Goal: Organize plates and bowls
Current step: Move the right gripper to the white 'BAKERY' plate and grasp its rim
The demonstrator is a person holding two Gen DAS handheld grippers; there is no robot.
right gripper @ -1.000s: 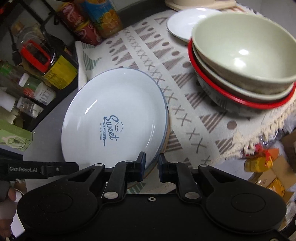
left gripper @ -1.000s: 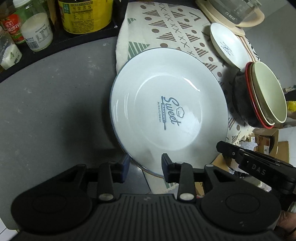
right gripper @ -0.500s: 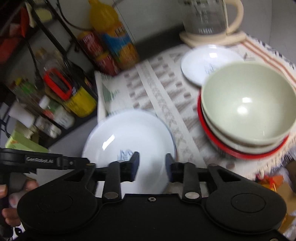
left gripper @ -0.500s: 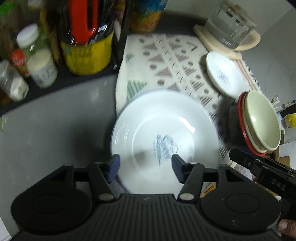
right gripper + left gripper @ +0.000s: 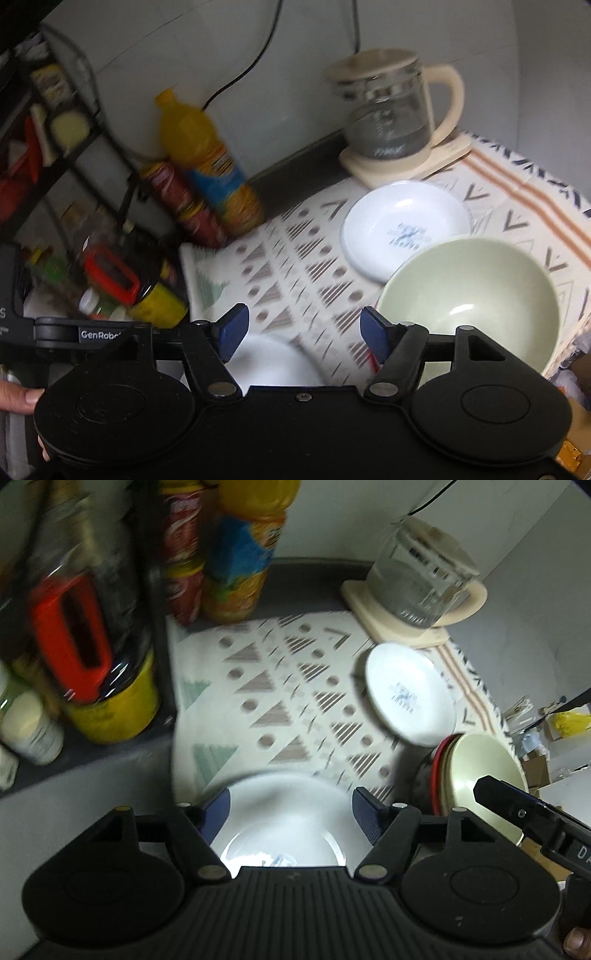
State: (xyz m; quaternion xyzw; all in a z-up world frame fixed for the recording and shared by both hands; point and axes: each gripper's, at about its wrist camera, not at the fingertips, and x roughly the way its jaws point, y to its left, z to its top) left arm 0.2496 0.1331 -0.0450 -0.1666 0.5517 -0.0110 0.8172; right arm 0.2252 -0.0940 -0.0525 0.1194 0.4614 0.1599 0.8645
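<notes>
Both claws, left claw [image 5: 291,808] and right claw [image 5: 301,328], gape empty. Large white round plate [image 5: 284,812] lies at 6 o'clock; small white saucer [image 5: 406,229] at 2 o'clock remains unstacked beside the nested pale-green bowls [image 5: 469,295].

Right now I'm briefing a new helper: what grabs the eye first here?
The stacked pale green bowl at the patterned cloth's right edge, with a small white plate just behind it. A large white plate lies nearest, seen between the open left gripper. A glass kettle stands at the back.
</notes>
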